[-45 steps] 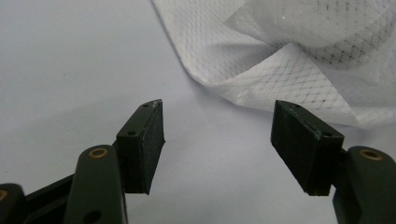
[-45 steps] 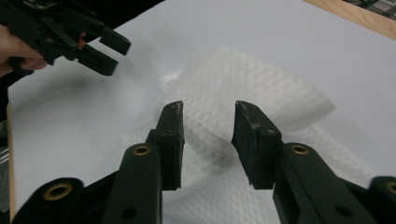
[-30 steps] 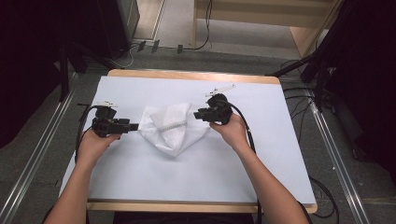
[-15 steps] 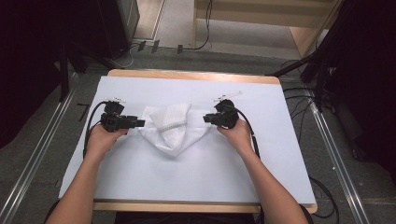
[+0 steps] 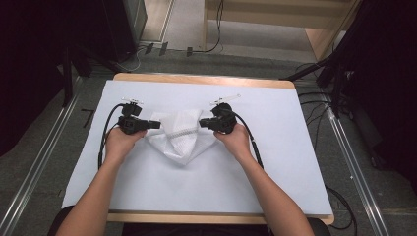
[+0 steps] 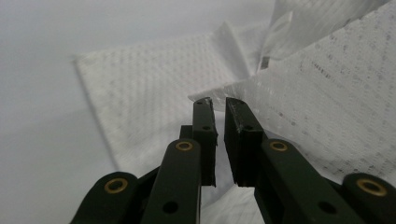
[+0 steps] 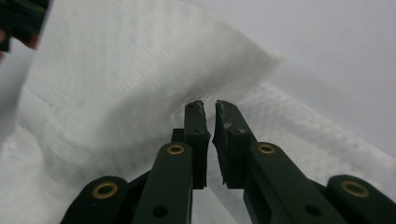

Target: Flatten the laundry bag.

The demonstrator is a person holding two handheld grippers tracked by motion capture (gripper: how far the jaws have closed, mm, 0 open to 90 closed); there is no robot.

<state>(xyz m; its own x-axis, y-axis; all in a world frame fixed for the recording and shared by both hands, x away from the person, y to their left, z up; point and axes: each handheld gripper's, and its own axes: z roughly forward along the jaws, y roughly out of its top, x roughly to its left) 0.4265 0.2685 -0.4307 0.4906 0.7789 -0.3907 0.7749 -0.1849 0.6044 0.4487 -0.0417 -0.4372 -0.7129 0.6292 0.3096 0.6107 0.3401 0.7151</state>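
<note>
A crumpled white cloth [image 5: 179, 140] lies in the middle of the table, between my two grippers. My left gripper [image 5: 156, 124] points right at the cloth's upper left corner. In the left gripper view its jaws [image 6: 215, 100] have just been closing, and the cloth's [image 6: 154, 70] thin edge sits pinched at their tips. My right gripper [image 5: 201, 123] points left at the upper right corner. Its jaws [image 7: 208, 103] have also just been closing, down to a narrow slit, with a raised fold of cloth [image 7: 116, 70] caught at the tips.
A white sheet [image 5: 275, 162] covers the wooden table, whose far edge [image 5: 206, 78] shows bare. Metal rails [image 5: 39, 162] run along the floor on both sides. Cables and dark equipment [image 5: 344, 73] stand beyond the table's right side.
My left gripper has moved right to the cloth's left corner and closed there. My right gripper has sunk a little and closed on the right corner. The cloth's top edge now spans between them.
</note>
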